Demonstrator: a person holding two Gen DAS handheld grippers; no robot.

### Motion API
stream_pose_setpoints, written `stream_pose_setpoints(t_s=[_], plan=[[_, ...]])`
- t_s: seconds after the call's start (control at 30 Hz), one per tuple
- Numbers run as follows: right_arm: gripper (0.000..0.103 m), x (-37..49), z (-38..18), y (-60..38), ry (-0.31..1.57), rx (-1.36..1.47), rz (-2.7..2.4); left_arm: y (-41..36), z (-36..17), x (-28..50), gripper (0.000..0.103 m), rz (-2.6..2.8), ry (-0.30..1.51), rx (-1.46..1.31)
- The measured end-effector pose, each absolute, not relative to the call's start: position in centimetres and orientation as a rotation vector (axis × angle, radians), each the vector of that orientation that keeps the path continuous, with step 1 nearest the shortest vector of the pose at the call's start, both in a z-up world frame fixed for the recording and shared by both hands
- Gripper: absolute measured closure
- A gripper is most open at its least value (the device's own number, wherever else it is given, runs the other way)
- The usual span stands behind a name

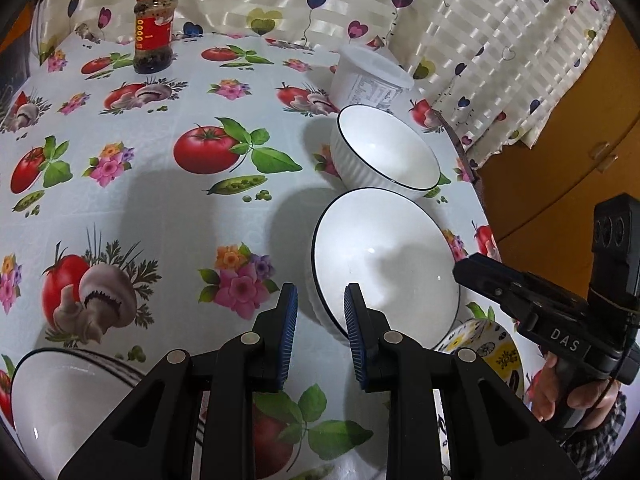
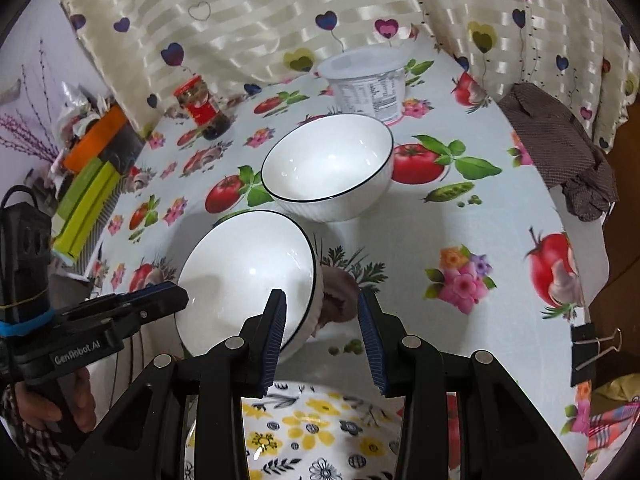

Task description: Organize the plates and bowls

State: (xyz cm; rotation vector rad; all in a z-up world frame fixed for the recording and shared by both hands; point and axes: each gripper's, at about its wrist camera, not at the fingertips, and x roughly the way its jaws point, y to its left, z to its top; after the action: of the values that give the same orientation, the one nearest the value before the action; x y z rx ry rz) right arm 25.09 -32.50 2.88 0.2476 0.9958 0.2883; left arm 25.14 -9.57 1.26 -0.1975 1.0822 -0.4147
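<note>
Three white bowls: near (image 1: 384, 264), far (image 1: 386, 148), corner (image 1: 60, 396); one floral plate (image 2: 320, 440). Left tool (image 1: 321, 336) and right tool (image 2: 323, 336) both spread, empty.

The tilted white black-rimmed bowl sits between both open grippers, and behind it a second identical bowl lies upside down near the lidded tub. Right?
Not quite: the second white black-rimmed bowl stands upright, its mouth open, as the right wrist view shows. The rest holds.

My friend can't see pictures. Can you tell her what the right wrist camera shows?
The right gripper is open around the rim of a tilted white bowl, which the left gripper meets on its far side. A second white bowl stands upright behind it on a tomato-print tablecloth, with a yellow-flowered plate below, and a white tub and a sauce jar at the back.
</note>
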Motion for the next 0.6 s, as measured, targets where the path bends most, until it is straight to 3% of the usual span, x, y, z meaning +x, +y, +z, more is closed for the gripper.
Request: stream_pose_setpoints(t_s=[0.07,0.13,0.6], plan=[[0.083,25.6,2.6,-32.3,1.002,0.25,0.29,-9.5,0.8,25.4,0.078,-0.413,1.093,-0.207],[0.087,26.0,2.3,-32.1,1.008,0.24,0.284,-9.4,0.5,25.6,0.078,-0.417,1.098,-0.218],[0.091,27.6,1.1,-30.8,1.047,0.222,0.265,-10.4,-0.5,26.7,0.078,-0.416,1.117,-0.199]])
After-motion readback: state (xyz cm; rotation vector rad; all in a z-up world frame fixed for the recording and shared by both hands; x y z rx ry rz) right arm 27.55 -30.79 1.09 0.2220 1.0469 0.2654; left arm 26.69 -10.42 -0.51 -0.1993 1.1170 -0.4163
